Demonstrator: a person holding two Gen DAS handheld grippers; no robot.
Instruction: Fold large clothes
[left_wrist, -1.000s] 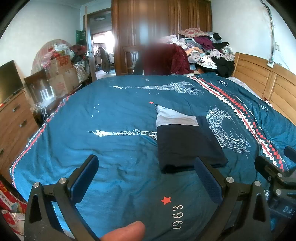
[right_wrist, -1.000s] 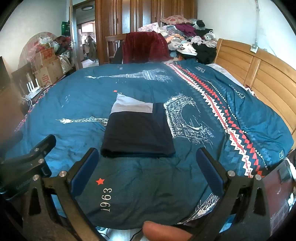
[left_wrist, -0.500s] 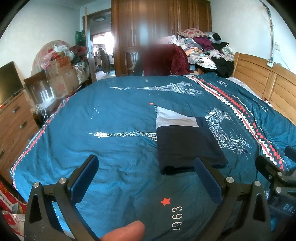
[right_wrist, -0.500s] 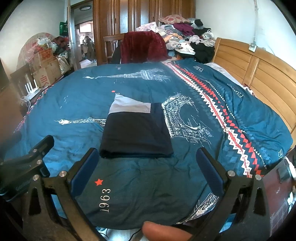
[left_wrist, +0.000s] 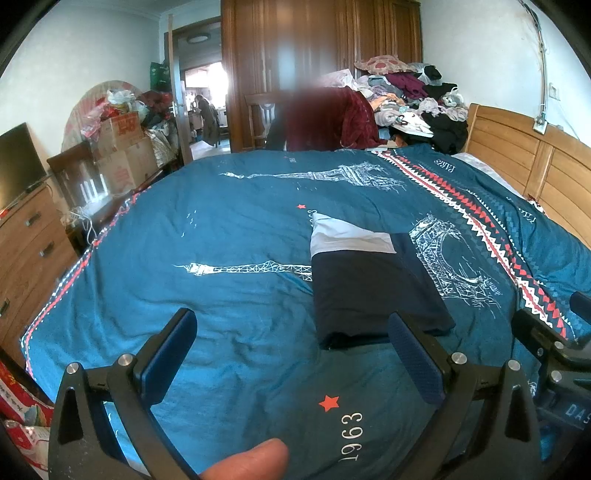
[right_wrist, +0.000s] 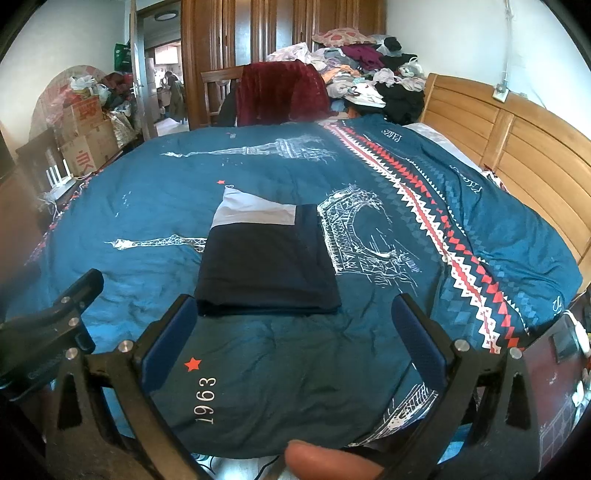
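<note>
- One folded garment (left_wrist: 373, 288) lay on the bed; two grippers were in view, and each camera caught the other at its frame edge.
- The left gripper (left_wrist: 291, 350) had its jaws spread wide with nothing between them; the right gripper (right_wrist: 293, 332) likewise stood with jaws apart and empty.
- A fingertip (left_wrist: 251, 459) showed at the bottom of the left view.
- The bed carried a teal duvet (right_wrist: 147, 206) printed with white Eiffel towers, red stars, "1963" and a red-white zigzag band (right_wrist: 424, 199).
- A wooden headboard (right_wrist: 517, 147) stood off to the right of the jaws; beyond them rose a dark wardrobe (left_wrist: 314, 55), a chair draped with a maroon cloth (right_wrist: 280, 92), and a heap of clothes (right_wrist: 369, 66).
- Cardboard boxes (left_wrist: 125, 147) and a drawer unit (left_wrist: 26, 251) sat far left.
- The garment was a flat navy rectangle with a pale grey panel (right_wrist: 255, 212) at its far end, lying just ahead of the right jaws, and ahead and right of the left jaws.
</note>
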